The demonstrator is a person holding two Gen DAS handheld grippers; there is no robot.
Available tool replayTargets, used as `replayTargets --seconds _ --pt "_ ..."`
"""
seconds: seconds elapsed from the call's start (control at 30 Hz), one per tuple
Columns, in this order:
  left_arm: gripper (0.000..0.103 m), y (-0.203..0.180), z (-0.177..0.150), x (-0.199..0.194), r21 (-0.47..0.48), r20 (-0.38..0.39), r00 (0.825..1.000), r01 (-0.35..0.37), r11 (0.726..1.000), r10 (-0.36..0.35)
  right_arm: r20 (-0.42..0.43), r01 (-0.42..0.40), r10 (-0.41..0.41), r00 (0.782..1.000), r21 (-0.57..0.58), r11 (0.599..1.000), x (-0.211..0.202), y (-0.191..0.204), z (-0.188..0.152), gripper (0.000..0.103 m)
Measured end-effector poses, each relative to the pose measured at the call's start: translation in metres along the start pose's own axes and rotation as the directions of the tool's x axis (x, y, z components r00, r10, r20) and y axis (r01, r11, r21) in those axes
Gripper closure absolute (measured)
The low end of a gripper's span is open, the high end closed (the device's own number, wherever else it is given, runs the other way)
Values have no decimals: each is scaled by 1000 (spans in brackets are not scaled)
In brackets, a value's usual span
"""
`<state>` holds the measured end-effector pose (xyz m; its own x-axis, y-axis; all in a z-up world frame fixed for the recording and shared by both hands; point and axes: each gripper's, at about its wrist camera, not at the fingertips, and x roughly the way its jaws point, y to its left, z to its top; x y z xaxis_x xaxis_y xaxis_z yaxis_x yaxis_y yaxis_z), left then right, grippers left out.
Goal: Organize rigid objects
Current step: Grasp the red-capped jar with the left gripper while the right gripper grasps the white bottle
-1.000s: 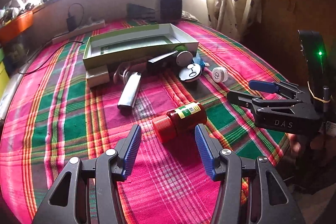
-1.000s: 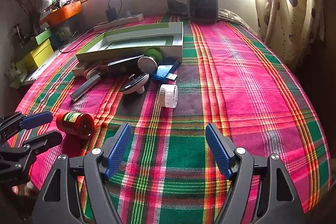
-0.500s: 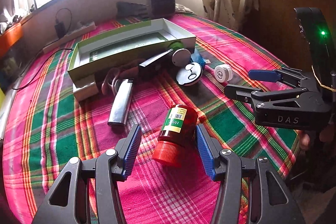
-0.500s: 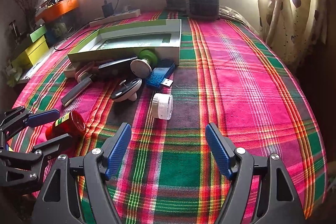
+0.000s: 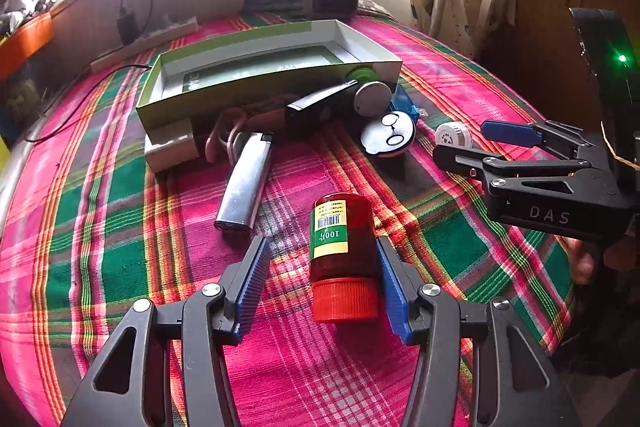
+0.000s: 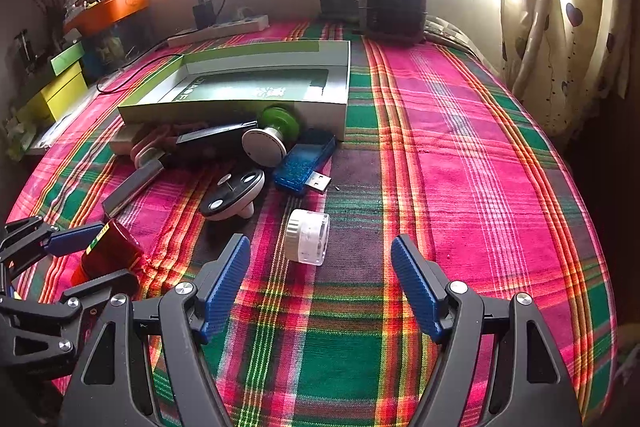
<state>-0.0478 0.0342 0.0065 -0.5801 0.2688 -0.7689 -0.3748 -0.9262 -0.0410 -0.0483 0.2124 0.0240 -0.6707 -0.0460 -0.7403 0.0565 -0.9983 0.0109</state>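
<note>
The shallow green-and-white cardboard box (image 5: 248, 95) holds none of the loose items beside it, and the red plastic bottle (image 5: 342, 247) lies on the plaid cloth between the left gripper's (image 5: 320, 279) wide, unclosed jaws, while the right gripper (image 6: 320, 283) gapes empty.

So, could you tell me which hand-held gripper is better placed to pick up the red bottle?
Left. The left hand-held gripper is open with the red bottle lying between its fingers; the right hand-held gripper faces the small white jar.
</note>
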Motion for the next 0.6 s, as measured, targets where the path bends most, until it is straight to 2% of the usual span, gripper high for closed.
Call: replayTargets --seconds 0.07,0.27,0.43,0.5,0.6 --pt "51 1 0 0 -12 0 1000 1 1000 -1 1 -6 6 1000 1 1000 1 0 1 30" --pt "51 2 2 1 -34 -3 1000 -10 999 10 -17 -9 9 1000 -6 1000 8 0 3 49" --pt "51 8 3 2 -71 -7 1000 3 998 -4 -24 -13 13 1000 -2 1000 9 -1 3 54" --pt "52 8 4 2 -73 -9 1000 4 997 -5 -24 -11 11 1000 -1 1000 9 -1 3 64" --pt "56 10 4 2 -76 -8 1000 -8 997 7 -24 -5 5 1000 -3 1000 9 -1 3 66"
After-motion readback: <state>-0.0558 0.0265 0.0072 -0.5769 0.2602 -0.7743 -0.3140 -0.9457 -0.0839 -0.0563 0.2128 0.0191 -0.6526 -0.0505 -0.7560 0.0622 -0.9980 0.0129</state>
